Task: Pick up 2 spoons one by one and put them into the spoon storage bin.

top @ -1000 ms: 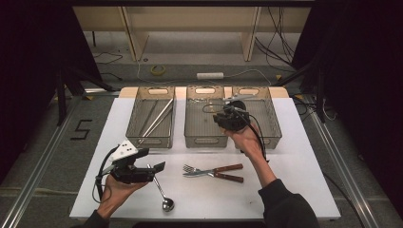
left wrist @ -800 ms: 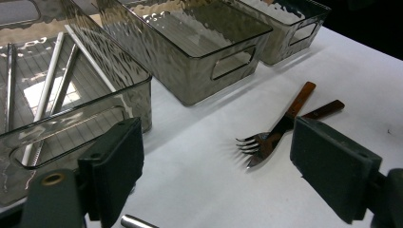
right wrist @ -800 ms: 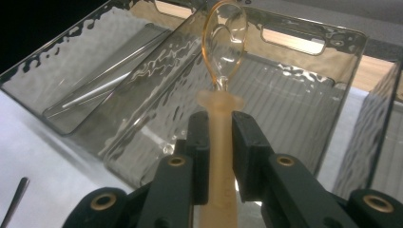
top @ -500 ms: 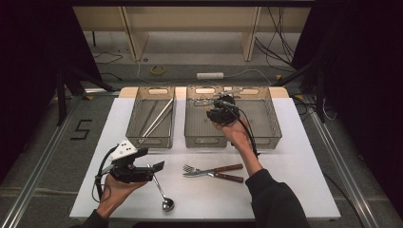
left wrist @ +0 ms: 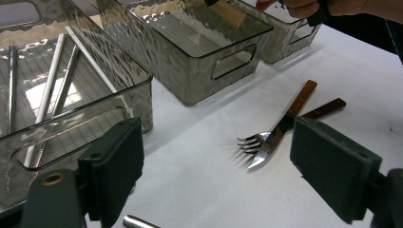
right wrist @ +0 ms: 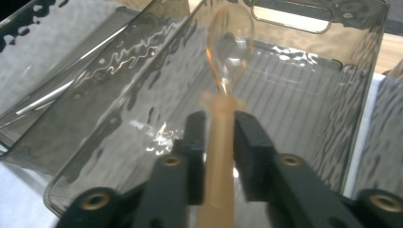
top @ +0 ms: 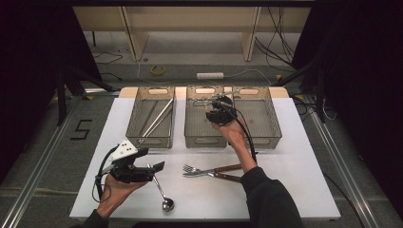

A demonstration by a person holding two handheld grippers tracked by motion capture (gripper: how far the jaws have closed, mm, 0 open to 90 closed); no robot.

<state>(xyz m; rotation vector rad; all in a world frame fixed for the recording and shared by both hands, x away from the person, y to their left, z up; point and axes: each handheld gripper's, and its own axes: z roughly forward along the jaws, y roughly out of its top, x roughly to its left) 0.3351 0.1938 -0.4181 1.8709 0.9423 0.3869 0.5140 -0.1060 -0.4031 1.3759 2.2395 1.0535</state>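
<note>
right tongs point(right wrist: 216, 137), jaws just easing apart, hold wooden-handled spoon point(right wrist: 227, 71) over middle bin point(top: 195, 130) for sorting; left tongs point(left wrist: 214, 180) wide, idle at 7 o'clock.

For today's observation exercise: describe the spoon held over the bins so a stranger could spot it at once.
On the white table stand three smoky clear bins; look over the middle bin. There the right gripper has a spoon between its jaws: wooden handle, shiny bowl, unlike the all-metal spoon lying near the left gripper.

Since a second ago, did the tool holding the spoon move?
Yes. In the high view the right tool slid left, from above the wall between the middle bin and the right bin to over the middle bin. Its jaws have been opening around the spoon.
</note>
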